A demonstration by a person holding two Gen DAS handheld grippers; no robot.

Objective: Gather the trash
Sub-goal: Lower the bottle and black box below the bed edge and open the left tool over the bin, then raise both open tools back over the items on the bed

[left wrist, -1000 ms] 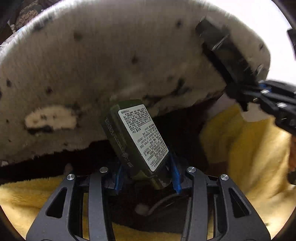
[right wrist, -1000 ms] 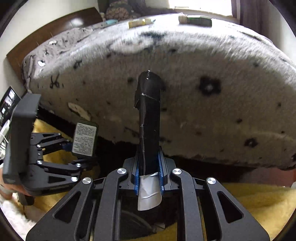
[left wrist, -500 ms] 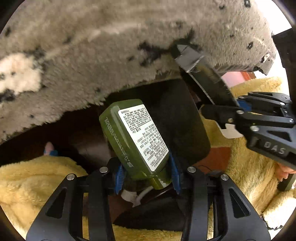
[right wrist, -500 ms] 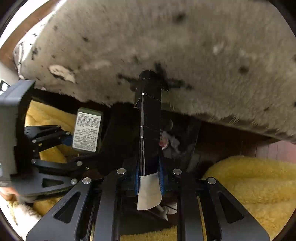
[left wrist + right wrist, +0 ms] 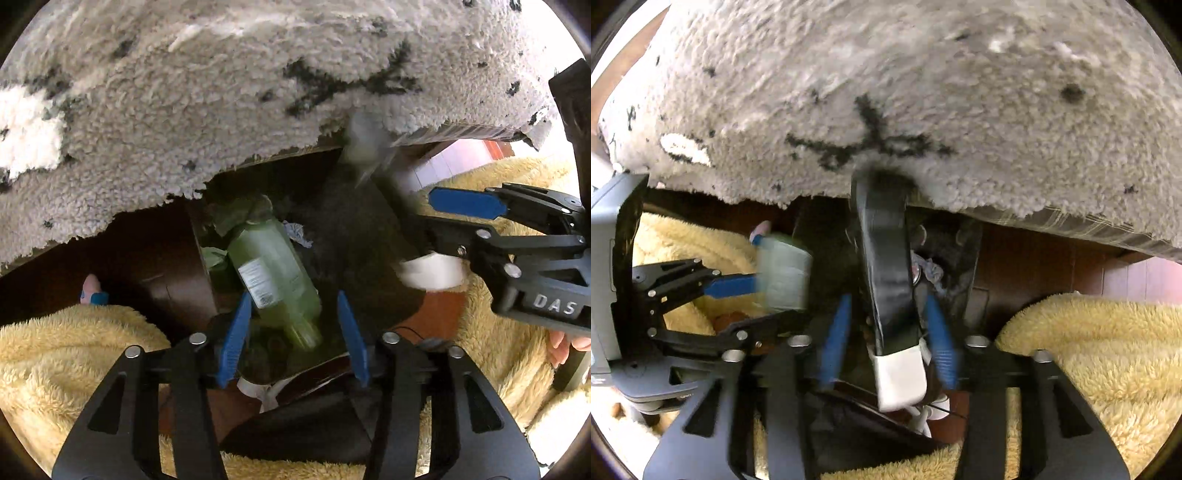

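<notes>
In the left wrist view my left gripper [image 5: 291, 332] is open above a dark trash bin [image 5: 369, 229]. The green bottle [image 5: 273, 273] with a white label is free of the pads and blurred, dropping into the bin. The right gripper [image 5: 443, 229] is open at the right, with the black wrapper [image 5: 384, 206] and its white end blurred below it. In the right wrist view my right gripper [image 5: 886, 332] is open and the black wrapper [image 5: 890, 269] slips between the pads over the bin [image 5: 960, 258]. The left gripper [image 5: 753, 302] and the blurred bottle [image 5: 783, 273] are at the left.
A grey shaggy cover [image 5: 221, 92] with black marks overhangs the bin from above. A yellow fluffy rug [image 5: 1089, 350] lies around the bin on a wooden floor [image 5: 1137, 277]. Crumpled trash [image 5: 295, 232] lies inside the bin.
Both grippers have opened over the bin. The green bottle has left the left gripper and is falling in. The black wrapper has come loose in the right gripper.
</notes>
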